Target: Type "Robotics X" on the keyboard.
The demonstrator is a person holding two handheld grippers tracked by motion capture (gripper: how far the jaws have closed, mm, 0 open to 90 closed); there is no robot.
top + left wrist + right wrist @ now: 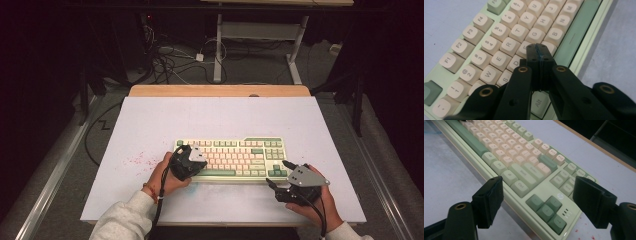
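Green-and-cream, the mechanical keyboard (232, 157) lies near the front middle of the white table (150, 125), and the work on it looks early: every keycap in sight sits in place. Left gripper (539, 48) has its jaws pressed together with nothing between, tips poised at the F key (523, 48) (contact hard to call), angled steeply down. Right gripper (536, 197) waits spread wide, low and nearly level, at the arrow keys (547, 211) corner.
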